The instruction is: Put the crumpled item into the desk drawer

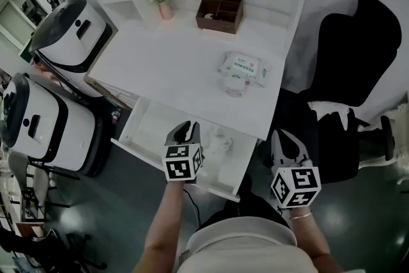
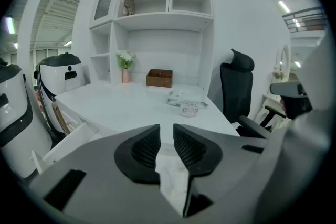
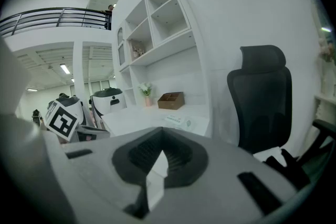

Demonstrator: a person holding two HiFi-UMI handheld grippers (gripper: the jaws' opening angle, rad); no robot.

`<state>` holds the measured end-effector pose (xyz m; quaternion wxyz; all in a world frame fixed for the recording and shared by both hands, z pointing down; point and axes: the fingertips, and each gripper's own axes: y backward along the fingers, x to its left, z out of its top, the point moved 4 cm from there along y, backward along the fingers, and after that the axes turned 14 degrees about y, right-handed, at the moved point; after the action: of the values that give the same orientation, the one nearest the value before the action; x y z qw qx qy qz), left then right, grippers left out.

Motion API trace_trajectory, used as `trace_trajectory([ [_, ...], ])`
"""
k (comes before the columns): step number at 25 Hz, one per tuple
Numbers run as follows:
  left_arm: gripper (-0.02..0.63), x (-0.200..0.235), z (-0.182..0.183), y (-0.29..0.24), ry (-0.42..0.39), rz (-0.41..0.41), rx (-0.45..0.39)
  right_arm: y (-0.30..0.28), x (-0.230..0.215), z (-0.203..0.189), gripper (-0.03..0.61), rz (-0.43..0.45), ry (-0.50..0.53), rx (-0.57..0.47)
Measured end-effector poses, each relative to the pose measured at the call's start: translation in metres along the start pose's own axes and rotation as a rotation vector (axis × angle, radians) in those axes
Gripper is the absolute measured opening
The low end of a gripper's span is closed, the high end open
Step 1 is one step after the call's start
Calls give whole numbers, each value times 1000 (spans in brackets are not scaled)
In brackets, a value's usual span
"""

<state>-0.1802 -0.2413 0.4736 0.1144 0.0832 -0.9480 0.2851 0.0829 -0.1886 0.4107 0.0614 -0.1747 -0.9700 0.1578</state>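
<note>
The crumpled item point(image 1: 220, 140) lies in the open drawer point(image 1: 142, 128) under the surface's point(image 1: 172, 67) near edge, toward the drawer's right end. The left gripper point(image 1: 185, 132) hangs just beside it, jaws slightly apart with nothing between them. The right gripper's point(image 1: 286, 145) jaws are together. A brown divided box point(image 1: 219, 12) sits at the surface's back edge.

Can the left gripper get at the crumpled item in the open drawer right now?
Probably yes. The drawer stands open, the crumpled item lies uncovered in it just beside the left gripper, and nothing sits between them.

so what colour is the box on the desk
The box is dark brown; clearest in the head view.
</note>
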Motion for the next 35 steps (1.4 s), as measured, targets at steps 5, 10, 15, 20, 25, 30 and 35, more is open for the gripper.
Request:
trace_trajectory([
  [5, 49, -1, 9, 18, 6, -1, -53, 3, 1, 3, 2, 0, 5, -9],
  [10, 31, -3, 15, 32, 9, -5, -92, 6, 2, 3, 2, 3, 10, -16],
  [15, 17, -4, 20, 47, 24, -14, -133, 8, 6, 6, 2, 11, 17, -19],
  [20, -3, -1, 24, 62, 40, -17, -170, 10, 9, 7, 2, 14, 21, -22],
  [25, -6, 3, 24, 74, 54, -12, -190, 11, 11, 7, 2, 16, 26, -22],
  [30, -6, 6, 24, 83, 73, -19, -202, 14, 12, 9, 2, 33, 10, -47],
  [35, -6, 8, 24, 89, 88, -11, -212, 18, 9, 11, 2, 19, 0, -59],
])
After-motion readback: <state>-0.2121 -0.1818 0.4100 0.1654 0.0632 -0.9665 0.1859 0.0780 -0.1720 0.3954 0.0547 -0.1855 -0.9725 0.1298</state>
